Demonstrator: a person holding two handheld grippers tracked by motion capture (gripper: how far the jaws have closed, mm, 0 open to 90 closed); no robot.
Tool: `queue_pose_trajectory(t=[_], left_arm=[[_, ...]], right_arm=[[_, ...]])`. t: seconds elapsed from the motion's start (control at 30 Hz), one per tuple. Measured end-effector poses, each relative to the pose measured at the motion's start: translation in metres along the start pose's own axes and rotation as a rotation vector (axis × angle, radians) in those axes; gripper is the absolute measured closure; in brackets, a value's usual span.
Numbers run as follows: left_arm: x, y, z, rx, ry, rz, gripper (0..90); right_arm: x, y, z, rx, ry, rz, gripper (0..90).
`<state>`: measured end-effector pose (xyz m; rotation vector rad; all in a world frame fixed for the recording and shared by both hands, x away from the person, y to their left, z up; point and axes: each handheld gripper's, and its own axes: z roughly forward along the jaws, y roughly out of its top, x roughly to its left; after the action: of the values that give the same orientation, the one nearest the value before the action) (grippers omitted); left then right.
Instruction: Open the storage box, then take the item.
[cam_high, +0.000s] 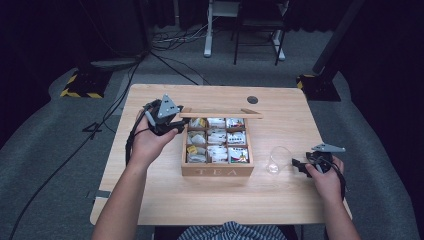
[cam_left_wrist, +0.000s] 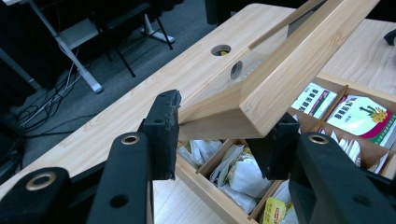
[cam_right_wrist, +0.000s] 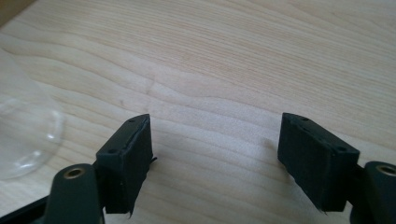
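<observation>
Lid of the tea box is raised, standing near upright over the box's far edge at mid-table. My left gripper has its jaws clamped on the lid's corner at the box's left side. So opening looks mostly done; what's left, I judge, is tipping the lid fully back and letting go. Tea bags lie exposed in their compartments, untouched. My right gripper hovers jaws apart, empty, over bare table beside a glass.

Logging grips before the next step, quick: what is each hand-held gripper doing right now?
Left hand-held gripper: closed on the corner of the tea box lid, raised over the tea box.
Right hand-held gripper: open, holding nothing, beside the glass cup.
</observation>
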<state>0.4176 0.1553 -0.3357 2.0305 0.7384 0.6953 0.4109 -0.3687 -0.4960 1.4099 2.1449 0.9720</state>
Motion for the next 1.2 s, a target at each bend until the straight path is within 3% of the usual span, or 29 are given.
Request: queue_pose_trajectory(t=[0.07, 0.23, 0.47, 0.73, 0.97, 1.2], left_arm=[[0.001, 0.0, 0.001, -0.018, 0.003, -0.007, 56.5], [0.001, 0.0, 0.001, -0.024, 0.013, -0.006, 56.8], [0.0, -0.001, 0.001, -0.025, 0.011, -0.006, 56.7], [-0.001, -0.002, 0.001, -0.021, 0.013, -0.007, 56.6], [-0.001, -0.002, 0.001, -0.022, 0.01, -0.01, 56.5], [0.0, -0.003, 0.001, -0.023, 0.004, 0.001, 56.4]], right_arm=[[0.0, 0.002, -0.006, -0.022, 0.017, 0.029, 26.9], [0.004, 0.011, -0.025, -0.068, 0.039, 0.025, 30.1], [0.014, 0.02, -0.046, -0.043, 0.021, -0.031, 34.7], [0.015, 0.028, -0.066, -0.068, 0.033, -0.019, 35.1], [0.031, 0.043, -0.083, -0.11, 0.049, -0.053, 35.4], [0.062, 0.056, -0.083, -0.14, 0.094, -0.083, 35.4]])
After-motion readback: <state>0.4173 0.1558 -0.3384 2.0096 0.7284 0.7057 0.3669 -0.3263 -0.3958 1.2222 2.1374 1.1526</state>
